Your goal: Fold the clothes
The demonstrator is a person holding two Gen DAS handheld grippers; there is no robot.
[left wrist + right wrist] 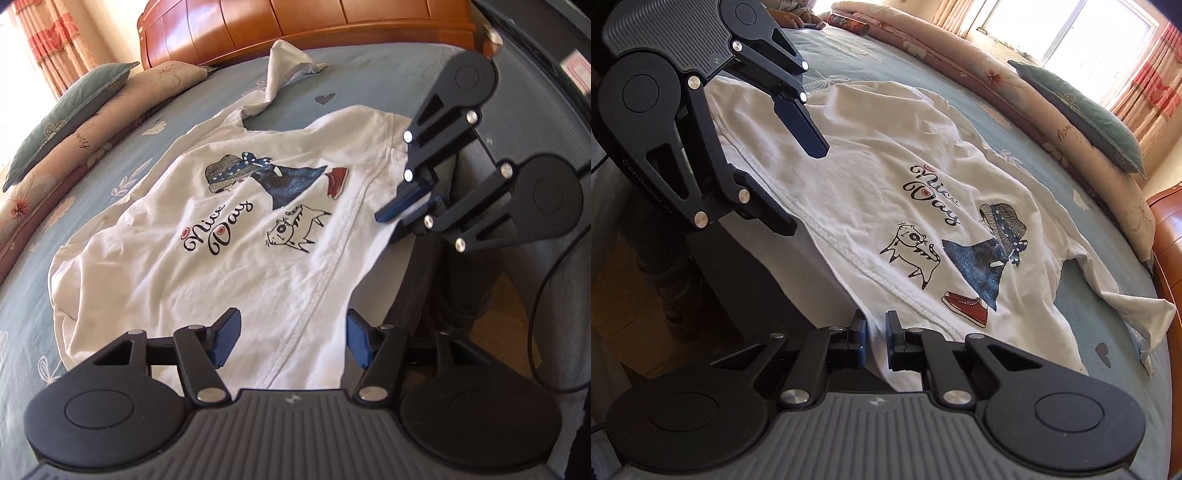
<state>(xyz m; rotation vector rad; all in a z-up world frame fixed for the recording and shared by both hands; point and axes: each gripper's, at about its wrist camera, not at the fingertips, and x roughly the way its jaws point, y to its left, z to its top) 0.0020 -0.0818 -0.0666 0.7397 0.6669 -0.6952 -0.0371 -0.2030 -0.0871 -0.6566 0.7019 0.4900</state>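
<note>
along the near edge of the bed [369, 74], in the left wrist view, the white t-shirt [229, 229] is lying print-up while the left tongs [293, 341] are hanging released astride its side seam, so they should be pinching only once fabric is sitting deep between the pads. from the right wrist view, the right tongs [876, 341] are clenching the shirt's near edge by the sleeve, and the fold should be lifting both corners evenly.
</note>
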